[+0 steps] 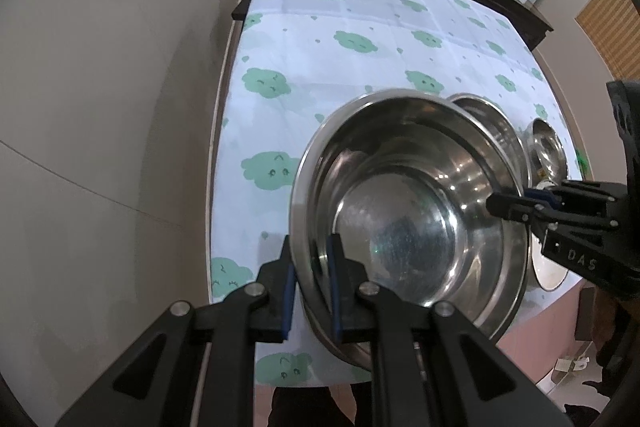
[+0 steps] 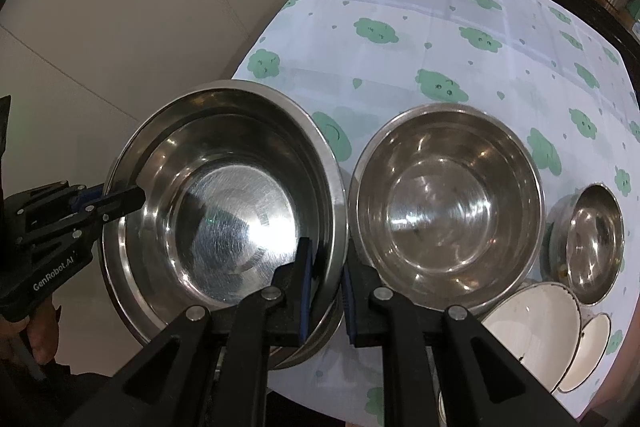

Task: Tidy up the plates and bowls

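The large steel bowl [image 2: 224, 203], filling the lower left of the right wrist view, is pinched by its rim on opposite sides, the right gripper [image 2: 326, 281] clamped narrow on the near edge and the left gripper [image 1: 310, 287] likewise on the far one (a second bowl seems nested under it, though I cannot be sure). Beside it toward the right sit a medium steel bowl [image 2: 448, 207], a small steel bowl [image 2: 596, 243] and white plates [image 2: 532, 323] on the cloud-print tablecloth [image 2: 440, 39]. The step looks like carrying this bowl to a stacking spot, which calls for both hands travelling together and level.
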The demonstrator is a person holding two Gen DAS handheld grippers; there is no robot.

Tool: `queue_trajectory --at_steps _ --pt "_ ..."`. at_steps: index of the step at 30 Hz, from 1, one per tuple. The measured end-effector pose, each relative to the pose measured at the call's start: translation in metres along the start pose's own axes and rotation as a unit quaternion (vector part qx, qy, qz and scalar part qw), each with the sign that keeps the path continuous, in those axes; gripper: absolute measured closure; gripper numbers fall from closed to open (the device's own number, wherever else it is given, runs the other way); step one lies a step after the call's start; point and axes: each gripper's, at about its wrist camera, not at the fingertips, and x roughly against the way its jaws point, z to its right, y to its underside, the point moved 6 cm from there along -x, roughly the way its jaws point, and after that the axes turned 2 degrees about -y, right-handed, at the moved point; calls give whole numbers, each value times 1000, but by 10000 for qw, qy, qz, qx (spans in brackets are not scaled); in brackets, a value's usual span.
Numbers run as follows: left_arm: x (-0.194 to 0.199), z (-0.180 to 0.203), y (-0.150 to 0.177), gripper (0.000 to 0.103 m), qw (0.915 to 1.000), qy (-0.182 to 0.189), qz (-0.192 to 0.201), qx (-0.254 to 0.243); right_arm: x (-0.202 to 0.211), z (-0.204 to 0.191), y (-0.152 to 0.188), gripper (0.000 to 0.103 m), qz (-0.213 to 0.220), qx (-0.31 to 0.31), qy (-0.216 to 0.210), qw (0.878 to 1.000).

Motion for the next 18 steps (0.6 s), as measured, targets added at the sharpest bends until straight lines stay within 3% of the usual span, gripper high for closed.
queue_trajectory --at_steps 18 --pt "-8 9 19 92 9996 0 -190 -196 -6 -1 29 87 -227 -93 -52 9997"
